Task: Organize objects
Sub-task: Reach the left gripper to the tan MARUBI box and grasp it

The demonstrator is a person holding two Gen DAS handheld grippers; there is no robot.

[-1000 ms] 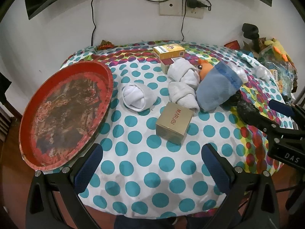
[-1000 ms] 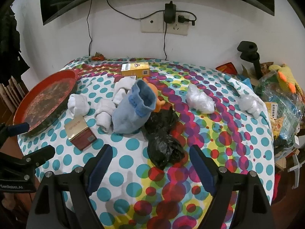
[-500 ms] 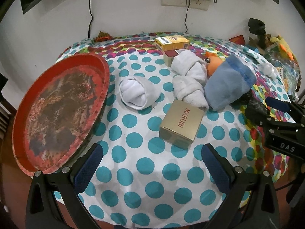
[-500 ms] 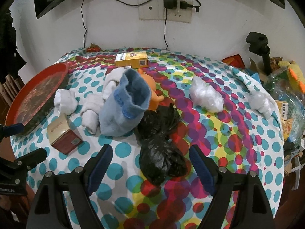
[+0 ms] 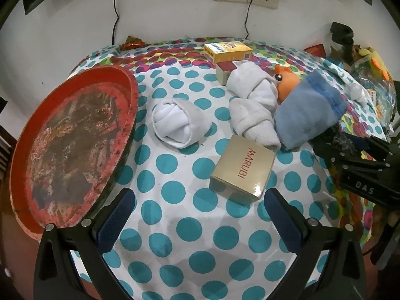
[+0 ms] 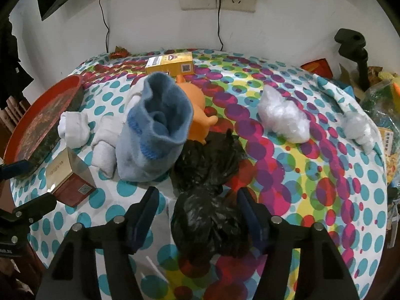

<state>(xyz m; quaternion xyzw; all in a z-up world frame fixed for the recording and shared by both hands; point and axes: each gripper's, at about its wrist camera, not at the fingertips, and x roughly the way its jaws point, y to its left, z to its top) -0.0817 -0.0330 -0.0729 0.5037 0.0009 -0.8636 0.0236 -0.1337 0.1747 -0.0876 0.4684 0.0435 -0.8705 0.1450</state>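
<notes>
My right gripper (image 6: 197, 207) is open and low over the table, with a crumpled black plastic bag (image 6: 207, 215) between its fingers. The right finger seems to touch the bag; the left finger stands slightly apart from it. Behind the bag lie a blue sock (image 6: 155, 127) and an orange toy (image 6: 197, 110). My left gripper (image 5: 198, 215) is open and holds nothing. Just ahead of it is a gold box (image 5: 243, 167) marked MARUBI. A rolled white sock (image 5: 175, 125) and two more white socks (image 5: 252, 102) lie beyond. The red round tray (image 5: 72, 145) sits at the left.
A yellow box (image 5: 227, 50) and a small red-topped box (image 5: 225, 71) stand at the back. Two white plastic bags (image 6: 282, 120) (image 6: 357, 127) lie on the right half of the dotted tablecloth (image 6: 312, 187). Clutter and a black stand (image 6: 355, 50) crowd the right edge. Cables hang down the wall.
Both grippers have come forward and lower over the table. The right one now has the black bag between its fingers, and its jaws have narrowed a little.
</notes>
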